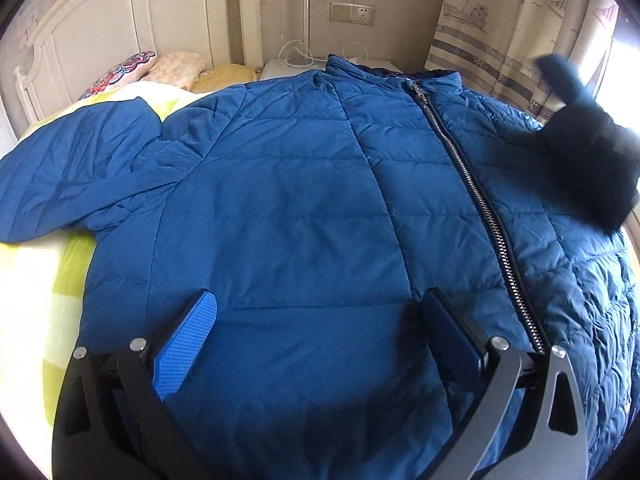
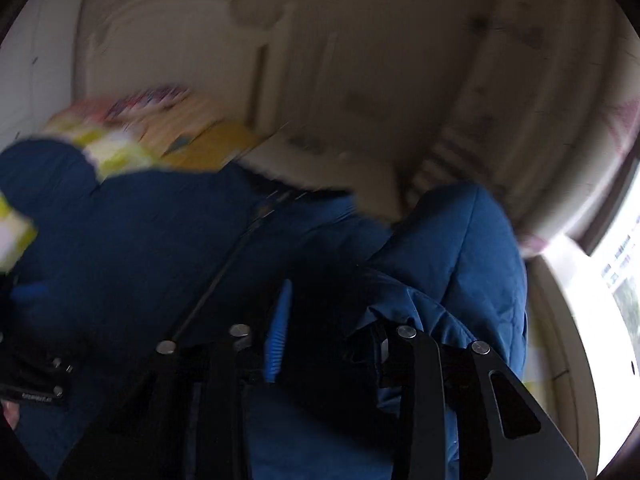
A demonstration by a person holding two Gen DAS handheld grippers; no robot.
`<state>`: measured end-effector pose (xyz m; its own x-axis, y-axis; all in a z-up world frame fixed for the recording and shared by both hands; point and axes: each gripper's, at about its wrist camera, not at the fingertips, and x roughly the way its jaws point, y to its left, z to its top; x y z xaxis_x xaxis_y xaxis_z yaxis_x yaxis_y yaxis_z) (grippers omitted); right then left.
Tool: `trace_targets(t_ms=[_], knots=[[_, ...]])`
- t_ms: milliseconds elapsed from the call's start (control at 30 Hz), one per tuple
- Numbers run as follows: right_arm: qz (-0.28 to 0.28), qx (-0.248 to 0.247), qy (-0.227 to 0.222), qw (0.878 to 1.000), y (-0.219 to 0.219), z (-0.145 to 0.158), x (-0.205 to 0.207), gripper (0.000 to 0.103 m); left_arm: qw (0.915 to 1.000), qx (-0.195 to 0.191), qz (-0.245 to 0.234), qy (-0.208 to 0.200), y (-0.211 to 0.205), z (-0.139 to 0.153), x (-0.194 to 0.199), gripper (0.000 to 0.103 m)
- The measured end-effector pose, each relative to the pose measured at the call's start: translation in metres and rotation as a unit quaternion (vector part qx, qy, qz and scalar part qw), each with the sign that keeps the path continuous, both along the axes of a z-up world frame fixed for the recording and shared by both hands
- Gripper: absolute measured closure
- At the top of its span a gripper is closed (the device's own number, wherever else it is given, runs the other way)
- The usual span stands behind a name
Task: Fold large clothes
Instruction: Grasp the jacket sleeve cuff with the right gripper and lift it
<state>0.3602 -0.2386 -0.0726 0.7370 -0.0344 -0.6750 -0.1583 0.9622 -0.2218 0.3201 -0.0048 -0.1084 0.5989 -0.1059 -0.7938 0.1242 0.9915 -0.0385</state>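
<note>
The blue padded jacket lay spread front-up on the bed, zipped closed, its collar toward the headboard and its hem toward the person. Its long axis ran along the zip, from hem to collar. One sleeve lay out flat to the side of the body, over the yellow-and-white checked sheet.

The left gripper hung over the hem just beside the lower end of the zip, its two fingers spread wide, nothing between them, the cloth lying flat beneath. The right gripper was at the far side of the zip from the flat sleeve. Its fingers had drawn well in, and a bunch of blue jacket cloth rose up right beside them; the picture was too blurred and dark to say whether the pads actually pinched it. Judging from this, the right hand was the nearer one to the side due to be folded in across the zip.

Pillows sat against the headboard beyond the collar, a wall socket above them, and a patterned curtain by a bright window.
</note>
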Motion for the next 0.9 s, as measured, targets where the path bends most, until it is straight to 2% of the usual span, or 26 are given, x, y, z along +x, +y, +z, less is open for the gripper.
trace_targets(t_ms=[67, 100, 133, 200, 267, 300, 333, 400, 433, 500, 533, 600, 633, 667, 700, 733, 767, 800, 833, 900], knots=[[0.042, 0.042, 0.095, 0.994, 0.019, -0.042, 0.003, 0.051, 1.0, -0.009, -0.002, -0.002, 0.002, 0.001, 0.0, 0.002], [0.033, 0.049, 0.109, 0.992, 0.02, -0.055, 0.003, 0.043, 0.9999, -0.012, -0.002, -0.002, 0.003, 0.001, -0.001, 0.002], [0.024, 0.073, 0.086, 0.993, 0.013, -0.055, -0.005, 0.033, 0.9999, -0.013, -0.002, -0.003, 0.003, 0.001, -0.001, 0.002], [0.015, 0.134, 0.11, 0.985, -0.004, -0.051, -0.015, 0.032, 0.9999, -0.013, -0.003, -0.003, 0.002, 0.002, -0.001, 0.002], [-0.006, 0.22, 0.098, 0.971, -0.032, -0.032, -0.042, 0.03, 0.9999, -0.01, -0.003, -0.003, 0.001, 0.001, -0.001, 0.002], [-0.013, 0.242, 0.081, 0.967, -0.043, -0.023, -0.054, 0.03, 1.0, -0.009, -0.003, -0.003, 0.001, 0.001, -0.001, 0.002], [-0.039, 0.259, 0.035, 0.965, -0.064, -0.01, -0.075, 0.03, 1.0, -0.008, -0.003, -0.003, 0.001, 0.001, -0.001, 0.002], [-0.105, 0.271, -0.015, 0.957, -0.106, 0.001, -0.091, 0.029, 1.0, -0.005, -0.002, -0.003, 0.0, 0.001, -0.002, 0.002], [-0.136, 0.288, -0.024, 0.948, -0.126, 0.001, -0.093, 0.029, 1.0, -0.005, -0.002, -0.003, 0.0, 0.001, -0.003, 0.002], [-0.202, 0.36, -0.013, 0.911, -0.179, -0.012, -0.092, 0.029, 1.0, -0.003, -0.002, -0.003, 0.0, 0.001, -0.003, 0.002], [-0.24, 0.399, 0.009, 0.885, -0.205, -0.026, -0.084, 0.029, 1.0, -0.004, -0.003, -0.003, 0.0, 0.001, -0.003, 0.002], [-0.275, 0.418, 0.034, 0.865, -0.227, -0.042, -0.073, 0.028, 1.0, -0.004, -0.003, -0.004, 0.0, 0.001, -0.003, 0.002], [-0.273, 0.431, 0.041, 0.859, -0.233, -0.049, -0.065, 0.029, 1.0, -0.004, -0.003, -0.004, 0.0, 0.001, -0.003, 0.002], [-0.267, 0.446, 0.038, 0.853, -0.235, -0.052, -0.061, 0.033, 1.0, -0.005, -0.003, -0.004, 0.0, 0.001, -0.003, 0.002], [-0.257, 0.457, 0.026, 0.851, -0.232, -0.051, -0.057, 0.055, 1.0, -0.005, -0.003, -0.004, 0.0, 0.001, -0.003, 0.002], [-0.255, 0.45, 0.01, 0.856, -0.23, -0.045, -0.055, 0.073, 1.0, -0.006, -0.003, -0.004, 0.0, 0.001, -0.003, 0.002], [-0.254, 0.427, -0.016, 0.867, -0.222, -0.03, -0.055, 0.075, 1.0, -0.007, -0.003, -0.004, 0.0, 0.001, -0.003, 0.002], [-0.242, 0.392, -0.055, 0.886, -0.202, -0.008, -0.057, 0.079, 1.0, -0.008, -0.003, -0.004, 0.001, 0.001, -0.004, 0.002], [-0.222, 0.375, -0.077, 0.897, -0.186, 0.009, -0.055, 0.079, 0.9999, -0.009, -0.003, -0.005, 0.001, 0.001, -0.003, 0.002], [-0.141, 0.353, -0.101, 0.919, -0.13, 0.046, -0.047, 0.079, 0.9999, -0.014, -0.003, -0.006, 0.003, 0.001, -0.004, 0.002]])
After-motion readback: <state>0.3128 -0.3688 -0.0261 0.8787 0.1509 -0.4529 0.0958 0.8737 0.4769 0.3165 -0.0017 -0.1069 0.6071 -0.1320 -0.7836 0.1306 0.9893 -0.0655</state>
